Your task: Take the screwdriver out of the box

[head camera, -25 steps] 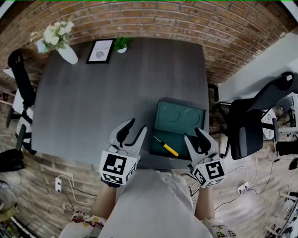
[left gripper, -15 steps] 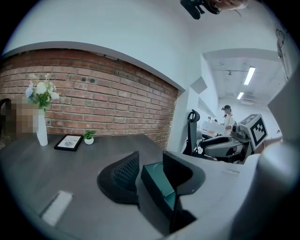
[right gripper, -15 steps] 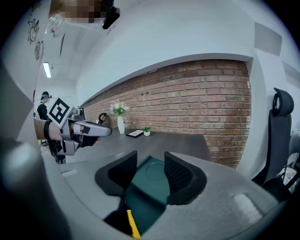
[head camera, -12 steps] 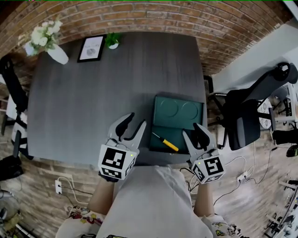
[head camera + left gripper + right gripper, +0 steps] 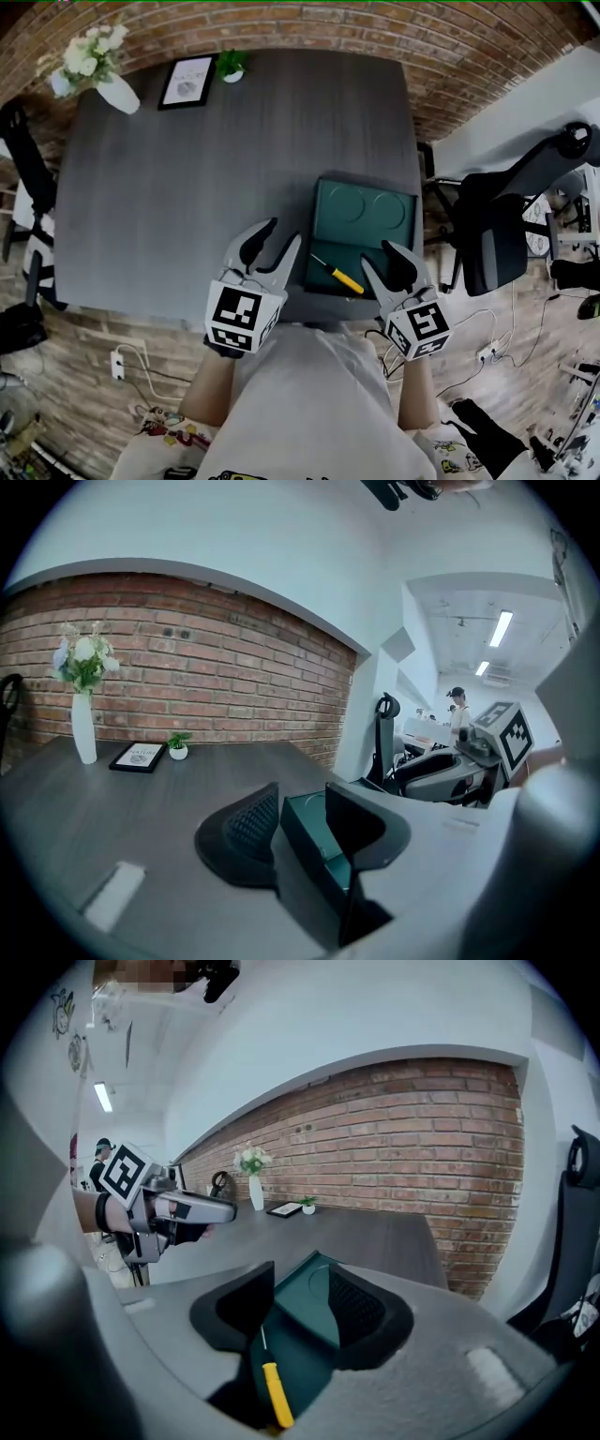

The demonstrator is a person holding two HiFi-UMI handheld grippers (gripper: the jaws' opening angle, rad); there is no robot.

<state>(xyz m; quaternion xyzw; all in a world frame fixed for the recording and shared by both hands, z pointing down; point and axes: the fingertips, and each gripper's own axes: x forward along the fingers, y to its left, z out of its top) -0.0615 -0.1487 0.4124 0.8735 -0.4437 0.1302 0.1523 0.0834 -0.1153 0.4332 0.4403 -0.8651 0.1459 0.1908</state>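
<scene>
Right gripper (image 5: pixel 382 260): jaws apart, empty, over near right edge of green box (image 5: pixel 361 214). Left gripper (image 5: pixel 279 236): jaws apart, empty, just left of box. Yellow-handled screwdriver (image 5: pixel 337 275) lies inside box, near end. Picture frame (image 5: pixel 190 81) far beyond box.

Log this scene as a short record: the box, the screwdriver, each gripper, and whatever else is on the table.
Box: green box, open, near the right front corner of the dark table.
Screwdriver: yellow-handled screwdriver, lying inside the box, not gripped.
Left gripper: open, empty, over the table just left of the box.
Right gripper: open, empty, at the box's near end, the screwdriver showing between its jaws.
Far edge: vase of white flowers, framed picture, small potted plant.
</scene>
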